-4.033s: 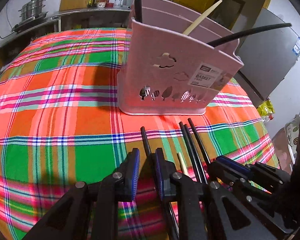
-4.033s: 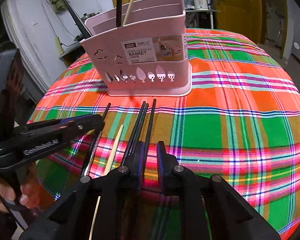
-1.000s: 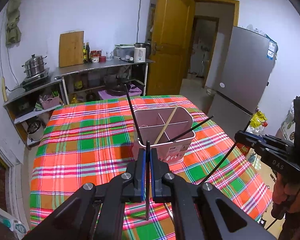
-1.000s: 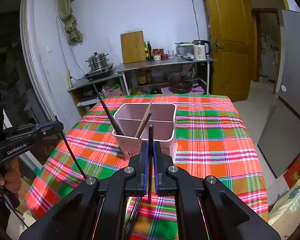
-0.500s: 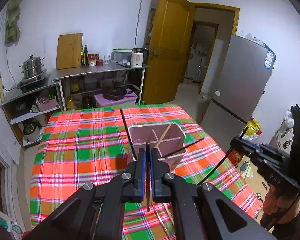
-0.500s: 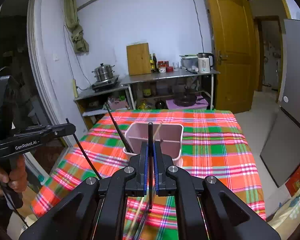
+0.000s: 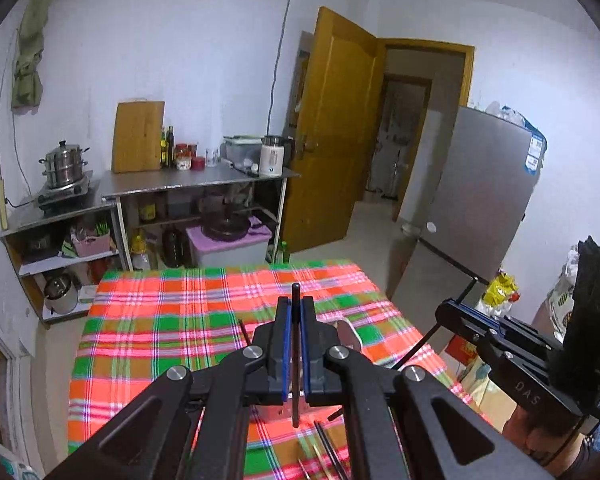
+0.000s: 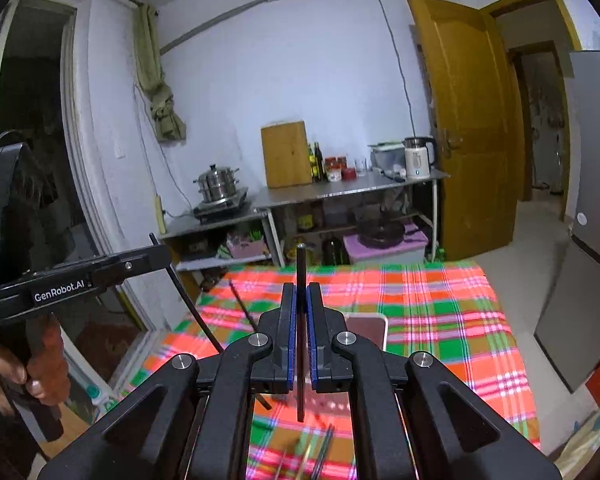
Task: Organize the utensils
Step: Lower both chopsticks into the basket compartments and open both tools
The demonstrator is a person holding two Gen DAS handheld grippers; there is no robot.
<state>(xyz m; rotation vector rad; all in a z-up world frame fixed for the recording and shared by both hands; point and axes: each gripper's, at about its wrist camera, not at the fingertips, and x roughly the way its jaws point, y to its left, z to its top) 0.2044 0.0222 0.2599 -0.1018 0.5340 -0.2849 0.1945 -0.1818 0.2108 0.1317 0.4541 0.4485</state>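
Note:
My left gripper [image 7: 295, 312] is shut on a black chopstick [image 7: 295, 408] held upright, high above the plaid table [image 7: 160, 332]. My right gripper [image 8: 301, 300] is shut on another black chopstick [image 8: 301, 264], also upright. The pink utensil basket [image 8: 366, 330] stands on the table below, mostly hidden behind the fingers. Several loose chopsticks [image 7: 328, 450] lie on the cloth near the front edge; they also show in the right wrist view [image 8: 320, 452]. Each gripper shows in the other's view, the right [image 7: 444, 310] and the left [image 8: 162, 254], each with its chopstick.
A steel shelf unit [image 7: 188, 184] with a pot, bottles, cutting board and kettle stands against the far wall. A yellow door [image 7: 336, 140] is open beyond it. A grey fridge [image 7: 480, 192] stands at the right of the table.
Both grippers have risen higher with their chopsticks and tilted up. The table and basket sit lower and smaller in both views. Four seconds ago both were open at the loose chopsticks.

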